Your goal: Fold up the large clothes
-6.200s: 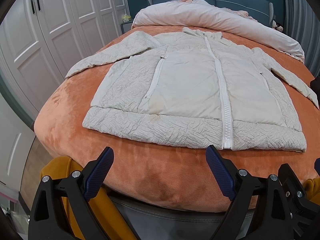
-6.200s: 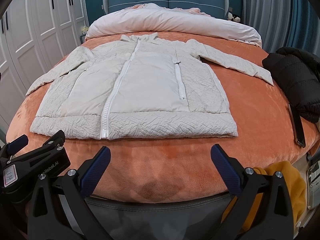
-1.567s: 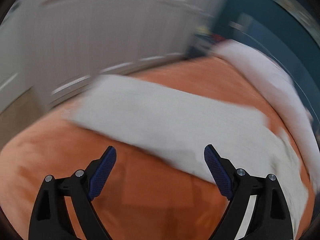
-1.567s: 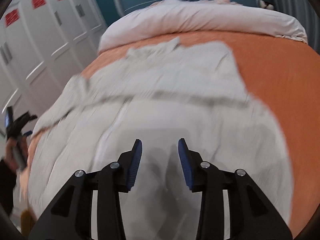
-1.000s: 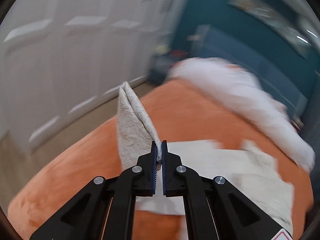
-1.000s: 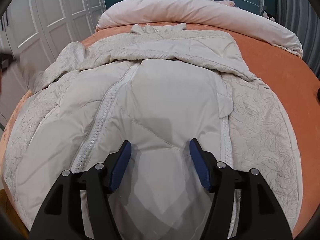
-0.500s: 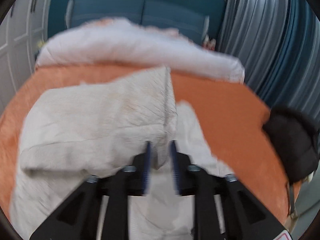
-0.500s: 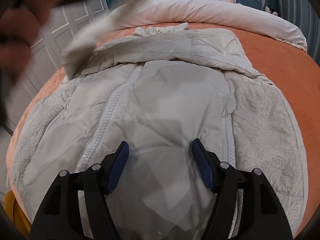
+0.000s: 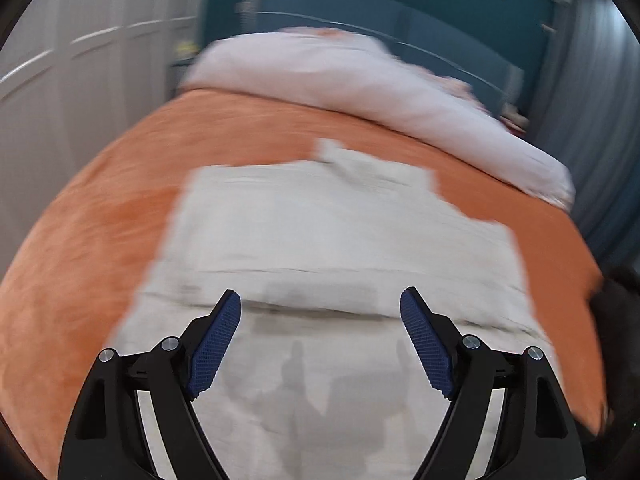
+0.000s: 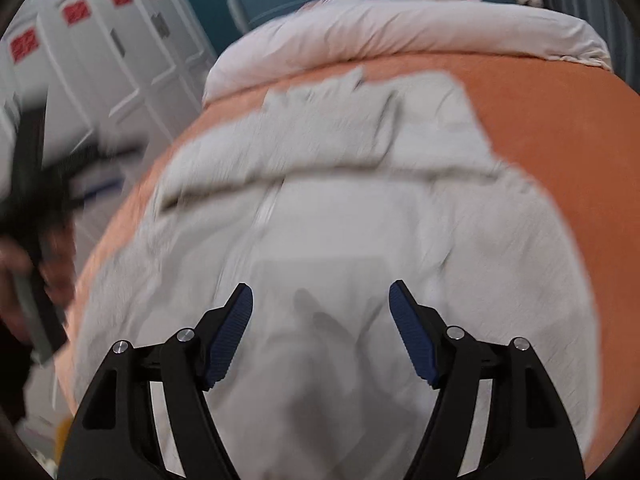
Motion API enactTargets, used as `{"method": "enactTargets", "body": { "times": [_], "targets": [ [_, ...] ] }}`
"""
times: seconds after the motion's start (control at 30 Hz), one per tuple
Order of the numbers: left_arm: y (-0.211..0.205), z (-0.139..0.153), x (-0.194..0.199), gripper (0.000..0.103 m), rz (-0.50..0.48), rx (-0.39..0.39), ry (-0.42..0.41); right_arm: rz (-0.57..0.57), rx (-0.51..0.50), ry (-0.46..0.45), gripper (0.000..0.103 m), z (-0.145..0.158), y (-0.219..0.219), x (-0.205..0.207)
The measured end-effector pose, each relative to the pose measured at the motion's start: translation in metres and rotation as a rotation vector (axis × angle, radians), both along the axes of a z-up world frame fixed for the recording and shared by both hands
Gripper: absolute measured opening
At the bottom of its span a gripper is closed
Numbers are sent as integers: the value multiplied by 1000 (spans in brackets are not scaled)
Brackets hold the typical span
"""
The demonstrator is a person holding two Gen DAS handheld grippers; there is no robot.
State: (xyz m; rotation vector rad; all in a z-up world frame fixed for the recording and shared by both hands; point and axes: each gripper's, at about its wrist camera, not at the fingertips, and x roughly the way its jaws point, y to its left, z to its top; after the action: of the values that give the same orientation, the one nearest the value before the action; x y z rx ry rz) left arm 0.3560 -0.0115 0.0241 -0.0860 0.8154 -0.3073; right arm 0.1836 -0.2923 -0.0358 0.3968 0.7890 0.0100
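A cream quilted jacket (image 9: 328,240) lies on the orange bedspread (image 9: 100,216), front up, with both sleeves folded in across its chest. It also shows in the right wrist view (image 10: 340,208), with its zipper running down the middle. My left gripper (image 9: 320,340) is open and empty, hovering just above the jacket's lower part. My right gripper (image 10: 320,332) is open and empty above the jacket's lower front. Both views are blurred by motion.
A pale pink duvet (image 9: 360,80) is heaped at the head of the bed before a blue headboard (image 9: 400,28). White wardrobe doors (image 10: 100,40) stand to the left. A dark garment (image 9: 616,320) lies at the bed's right edge. The other hand's tool (image 10: 36,216) shows at left.
My left gripper carried the left sleeve across the jacket, let it go and opened. It now hovers lower. My right gripper opened a little wider and shifted over the jacket.
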Motion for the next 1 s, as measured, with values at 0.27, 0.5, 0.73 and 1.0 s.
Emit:
{"method": "enactTargets", "body": {
  "times": [0.27, 0.5, 0.73, 1.0],
  "targets": [
    [49, -42, 57, 78, 201, 70, 56, -153, 92, 49, 68, 8, -73, 106],
    [42, -70, 72, 77, 210, 145, 74, -118, 197, 129, 22, -30, -59, 169],
    [38, -77, 75, 78, 203, 175, 63, -118, 140, -178, 5, 53, -64, 150],
    [29, -91, 75, 78, 194, 235, 50, -119, 32, 74, 7, -49, -68, 164]
  ]
}}
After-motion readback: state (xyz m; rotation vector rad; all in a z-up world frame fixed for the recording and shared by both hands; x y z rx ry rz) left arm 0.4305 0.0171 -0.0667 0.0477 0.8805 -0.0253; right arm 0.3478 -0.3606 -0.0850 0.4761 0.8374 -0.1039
